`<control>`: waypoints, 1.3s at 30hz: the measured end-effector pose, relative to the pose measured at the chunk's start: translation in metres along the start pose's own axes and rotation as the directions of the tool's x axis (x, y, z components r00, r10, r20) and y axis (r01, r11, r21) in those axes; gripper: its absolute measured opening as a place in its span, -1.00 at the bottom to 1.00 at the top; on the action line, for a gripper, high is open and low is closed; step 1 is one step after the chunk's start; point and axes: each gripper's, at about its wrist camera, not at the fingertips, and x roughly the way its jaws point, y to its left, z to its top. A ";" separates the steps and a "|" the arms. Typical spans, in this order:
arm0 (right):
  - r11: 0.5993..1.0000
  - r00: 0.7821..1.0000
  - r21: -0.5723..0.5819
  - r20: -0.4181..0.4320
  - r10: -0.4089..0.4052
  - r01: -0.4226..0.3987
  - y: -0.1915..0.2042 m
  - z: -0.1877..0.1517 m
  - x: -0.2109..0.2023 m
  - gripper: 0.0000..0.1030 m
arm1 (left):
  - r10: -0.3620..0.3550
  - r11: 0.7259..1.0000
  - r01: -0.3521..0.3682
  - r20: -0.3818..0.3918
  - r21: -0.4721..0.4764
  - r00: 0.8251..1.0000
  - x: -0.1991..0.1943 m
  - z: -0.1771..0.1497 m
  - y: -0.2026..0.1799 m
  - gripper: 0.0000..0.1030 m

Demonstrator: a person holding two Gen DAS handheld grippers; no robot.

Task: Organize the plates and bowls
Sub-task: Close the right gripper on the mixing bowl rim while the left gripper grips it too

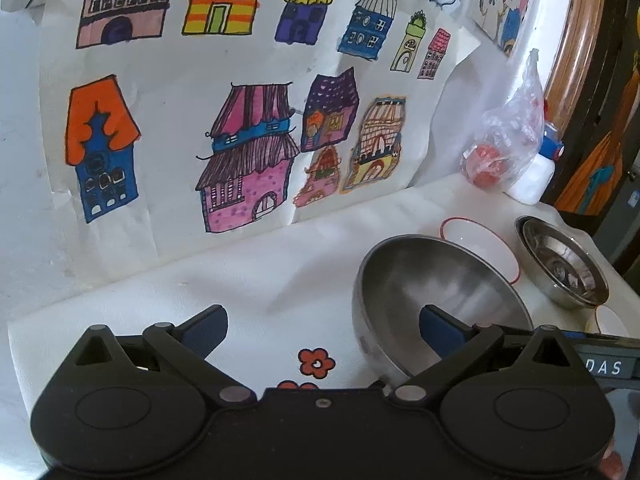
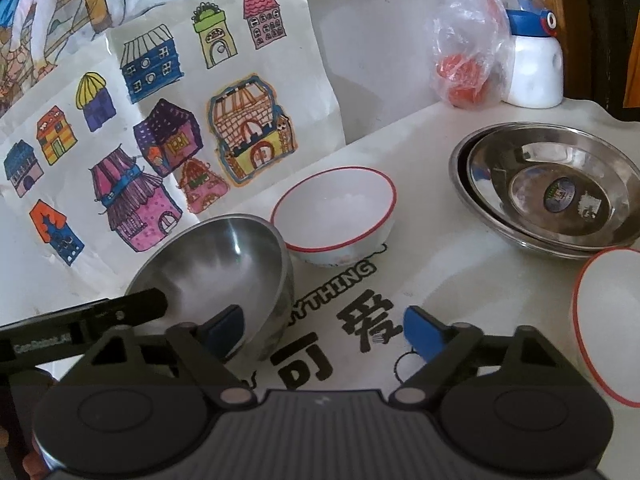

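Fingers of the left gripper (image 1: 322, 326) stand spread wide over the white cloth-covered surface (image 1: 248, 280), nothing held; its right finger (image 1: 440, 330) reaches inside the tilted steel bowl (image 1: 436, 280), whose near rim sits between the two fingers, though whether the pad touches metal cannot be told. Behind the bowl, a red-rimmed white bowl (image 1: 484, 240) peeks out, and stacked steel plates (image 1: 560, 264) lie to the right.

From the right wrist, the right gripper (image 2: 320, 330) also stands open and holds nothing, its left finger (image 2: 224, 328) dipping inside the same steel bowl (image 2: 224, 264) while the right finger (image 2: 424, 330) hangs over printed cloth. A black finger of the left gripper (image 2: 136, 304) lies over the bowl's left rim. Beyond sit the red-rimmed white bowl (image 2: 336, 208), the stacked steel plates (image 2: 548, 184) and a second white bowl (image 2: 608, 320) at right.

The step in hand looks like taking hold of the steel bowl; next, one pair of fingers must close on its wall before lifting it toward its like.
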 end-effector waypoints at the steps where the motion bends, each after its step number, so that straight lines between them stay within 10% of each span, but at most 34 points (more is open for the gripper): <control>1: 1.000 1.000 -0.001 0.002 0.004 -0.004 0.001 0.000 0.000 0.62 | 0.002 1.000 -0.002 -0.002 -0.001 1.000 0.000 0.000 0.000 0.90; 13: 0.993 0.994 0.029 0.002 0.111 -0.111 0.005 -0.001 -0.009 -0.47 | -0.061 0.997 0.059 -0.045 -0.049 0.997 0.002 0.001 -0.002 -0.10; 19: 0.992 0.993 0.054 -0.006 0.116 -0.116 0.004 -0.002 -0.014 -0.59 | -0.134 0.985 0.125 -0.069 -0.122 0.989 0.003 -0.001 -0.002 -0.62; 39: 0.981 0.966 0.093 -0.180 0.184 -0.170 -0.038 -0.046 -0.114 -0.72 | -0.144 0.990 0.141 -0.155 -0.029 0.977 -0.071 -0.050 -0.050 -0.72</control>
